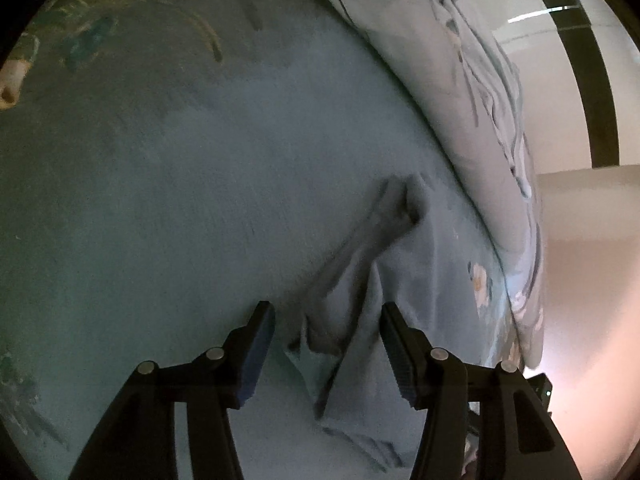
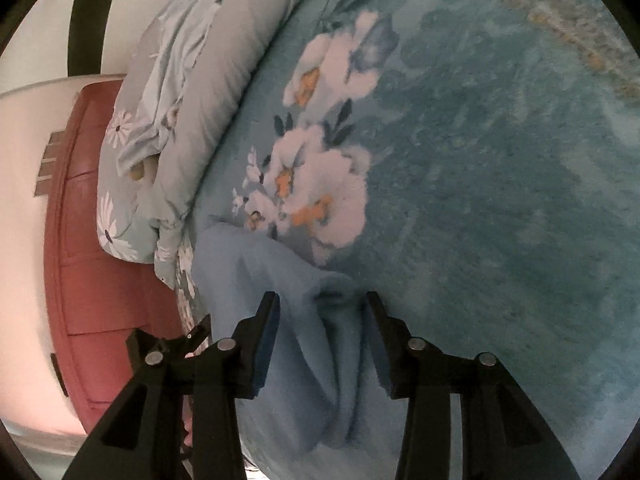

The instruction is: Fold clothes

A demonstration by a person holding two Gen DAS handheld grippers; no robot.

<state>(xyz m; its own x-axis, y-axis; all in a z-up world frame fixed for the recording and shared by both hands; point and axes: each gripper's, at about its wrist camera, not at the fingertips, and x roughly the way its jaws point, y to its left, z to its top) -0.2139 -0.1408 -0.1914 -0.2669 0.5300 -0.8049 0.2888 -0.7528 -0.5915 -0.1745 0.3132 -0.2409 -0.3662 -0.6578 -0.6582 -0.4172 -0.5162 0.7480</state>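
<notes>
A light blue garment (image 1: 352,320) lies crumpled on a teal floral bedspread (image 1: 180,200). In the left wrist view my left gripper (image 1: 326,316) is open, its fingers on either side of a raised fold of the garment. In the right wrist view the same light blue garment (image 2: 320,360) lies in soft folds between the open fingers of my right gripper (image 2: 322,308), which hovers just over it. Neither gripper is closed on the cloth.
A rolled pale floral duvet (image 1: 480,140) runs along the bed's edge; it also shows in the right wrist view (image 2: 180,100). A red padded headboard (image 2: 92,260) and white wall (image 2: 24,160) stand beyond. The bedspread (image 2: 500,200) bears large white flowers.
</notes>
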